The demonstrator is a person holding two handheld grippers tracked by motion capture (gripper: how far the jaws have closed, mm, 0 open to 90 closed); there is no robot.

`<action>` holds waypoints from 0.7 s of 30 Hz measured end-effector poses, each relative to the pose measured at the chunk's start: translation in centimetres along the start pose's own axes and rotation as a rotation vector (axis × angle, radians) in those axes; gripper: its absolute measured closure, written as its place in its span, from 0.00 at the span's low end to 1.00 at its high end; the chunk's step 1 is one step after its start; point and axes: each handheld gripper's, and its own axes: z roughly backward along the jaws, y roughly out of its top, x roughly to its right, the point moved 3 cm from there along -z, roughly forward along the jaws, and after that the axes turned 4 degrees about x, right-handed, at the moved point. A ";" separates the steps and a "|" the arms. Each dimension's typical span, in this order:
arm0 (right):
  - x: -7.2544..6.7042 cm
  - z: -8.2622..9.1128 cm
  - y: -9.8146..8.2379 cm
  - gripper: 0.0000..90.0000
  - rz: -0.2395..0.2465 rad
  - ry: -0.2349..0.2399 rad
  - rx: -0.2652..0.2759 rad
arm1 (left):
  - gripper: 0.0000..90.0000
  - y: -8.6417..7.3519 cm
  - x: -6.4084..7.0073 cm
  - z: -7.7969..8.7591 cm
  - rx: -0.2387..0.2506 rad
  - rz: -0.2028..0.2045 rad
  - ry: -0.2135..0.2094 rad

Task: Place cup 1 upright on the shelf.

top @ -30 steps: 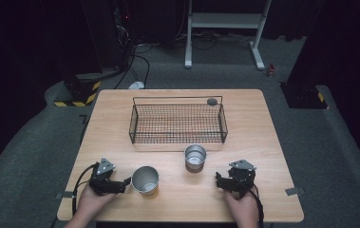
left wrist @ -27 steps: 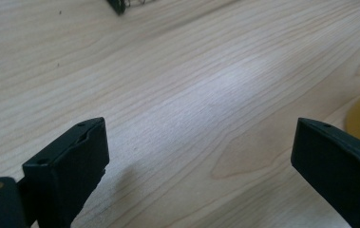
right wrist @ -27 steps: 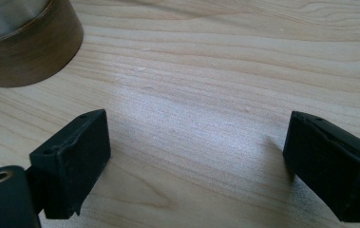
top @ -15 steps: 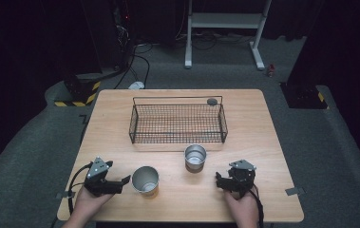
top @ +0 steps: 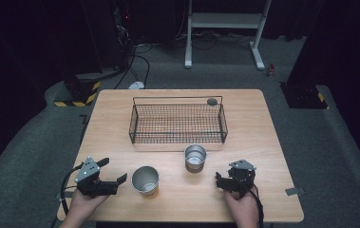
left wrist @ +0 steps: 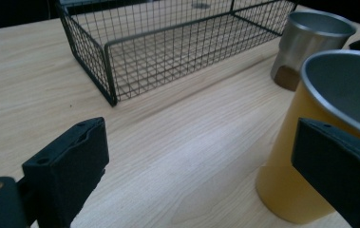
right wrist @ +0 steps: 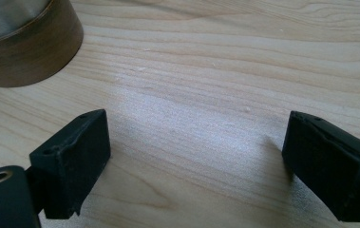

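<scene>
The left gripper (top: 112,173) is seen from above at the near left of the wooden table (top: 263,123), its jaws spread wide and nothing held between them. Just beyond its jaw tips stands the gold cup (top: 145,181), upright and apart from the jaws as far as the high view allows. In the left gripper view the cup's wall is shown as smooth, matt gold with a thin bright metal rim and a grey brushed inside (left wrist: 310,156); it rises just behind the jaw at the right of that view, and whether that jaw touches the wall cannot be told, since the jaw covers the spot.

Farther ahead of the same gripper, the steel cup (left wrist: 310,45) is seen as a plain cylinder of brushed metal with a brown band at its foot. From above that band is hidden and a round silvery mouth (top: 195,155) is shown instead.

The right gripper (top: 224,182) is held at the near right, released, jaws wide over bare wood grain. Ahead of it and off toward its left jaw, the brown base of the steel cup (right wrist: 25,52) is caught in the right gripper view, well apart from both jaws.

Beyond both cups lies the black wire basket (top: 177,124), a rectangular mesh tray whose fine square grid is made plain in the left gripper view (left wrist: 168,47).
</scene>
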 end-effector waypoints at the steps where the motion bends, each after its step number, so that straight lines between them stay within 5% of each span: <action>1: 0.0 0.0 0.0 0.10 0.000 0.000 0.000 | 0.06 0.2 0.1 0.1 0.005 -0.005 -0.001; 21: -0.1 0.0 0.0 0.10 -0.010 -0.001 -0.002 | 0.03 2.1 3.1 0.0 0.039 -0.011 -0.101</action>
